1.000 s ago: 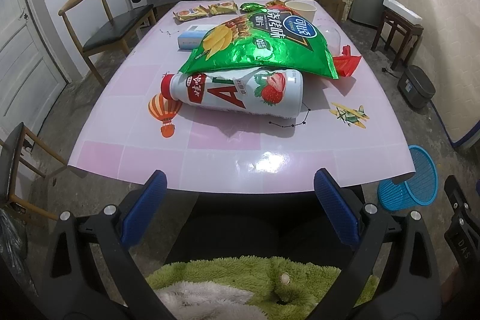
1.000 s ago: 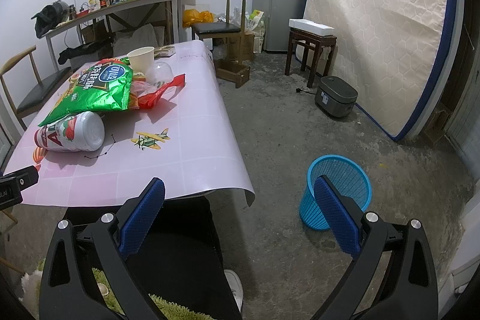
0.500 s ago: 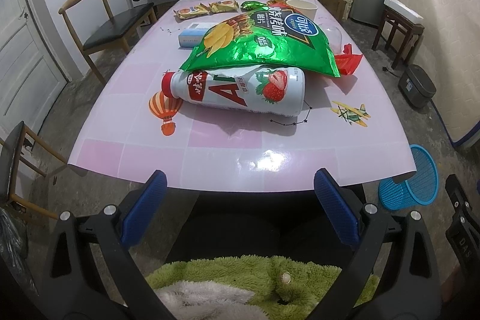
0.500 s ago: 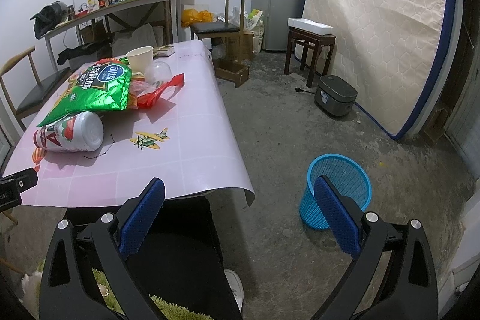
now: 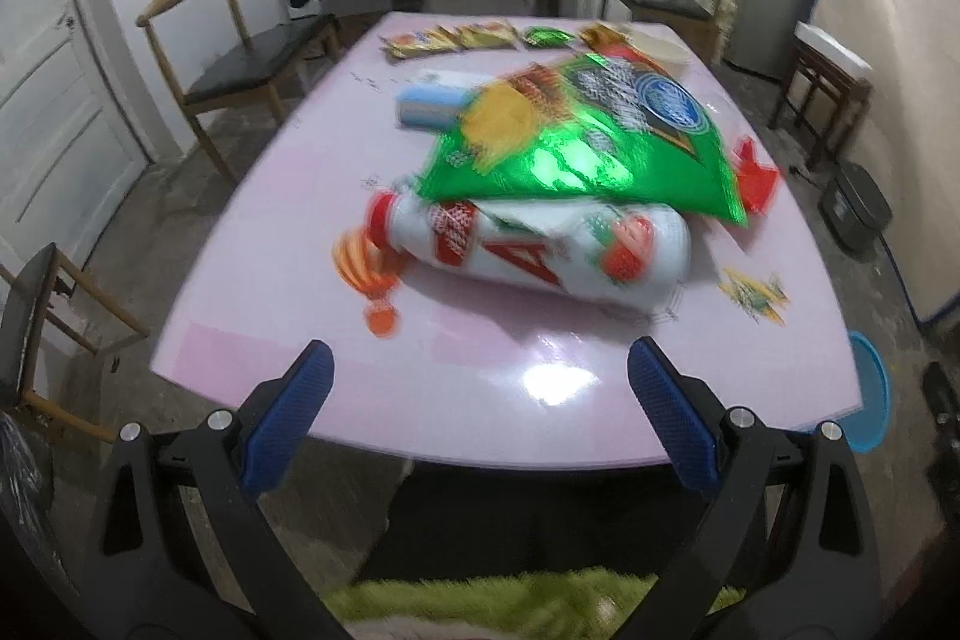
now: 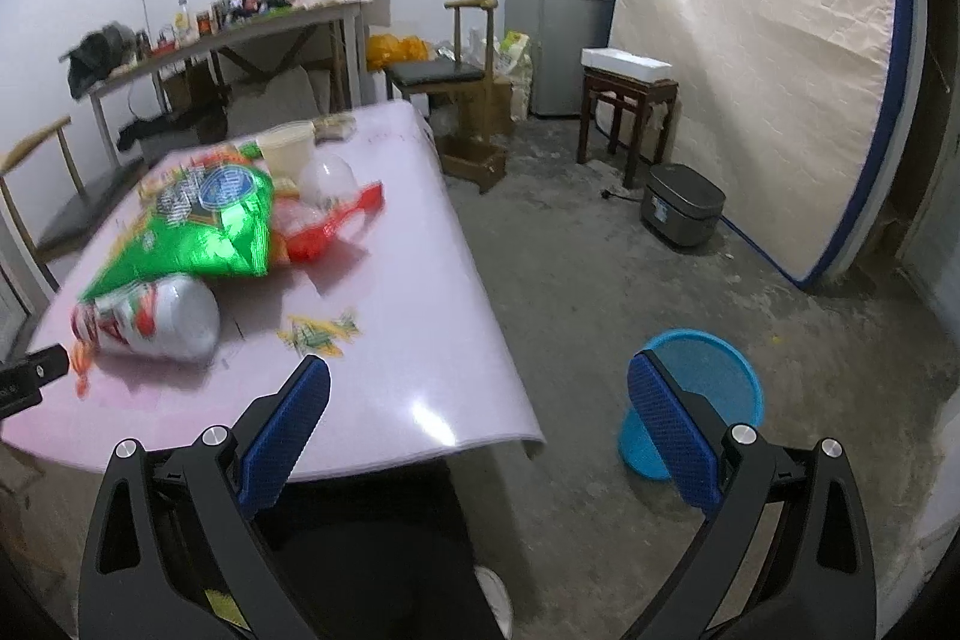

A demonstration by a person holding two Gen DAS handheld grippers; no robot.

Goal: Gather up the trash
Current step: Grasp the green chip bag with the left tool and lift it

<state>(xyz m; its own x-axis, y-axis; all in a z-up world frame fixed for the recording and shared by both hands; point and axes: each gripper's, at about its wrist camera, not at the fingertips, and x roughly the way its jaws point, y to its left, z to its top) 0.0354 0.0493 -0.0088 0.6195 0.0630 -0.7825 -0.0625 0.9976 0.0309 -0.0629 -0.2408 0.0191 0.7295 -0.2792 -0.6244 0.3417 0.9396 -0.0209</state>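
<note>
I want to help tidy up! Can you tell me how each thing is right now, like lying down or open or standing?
Left tool: open, holding nothing.
Right tool: open, holding nothing.
White bottle: lying on its side on the pink table, red cap on.
Green chip bag: lying flat, resting partly on the bottle.
Red wrapper: crumpled, beside the chip bag.
Paper cup: standing upright.
Blue bin: upright on the floor; contents not visible.
</note>
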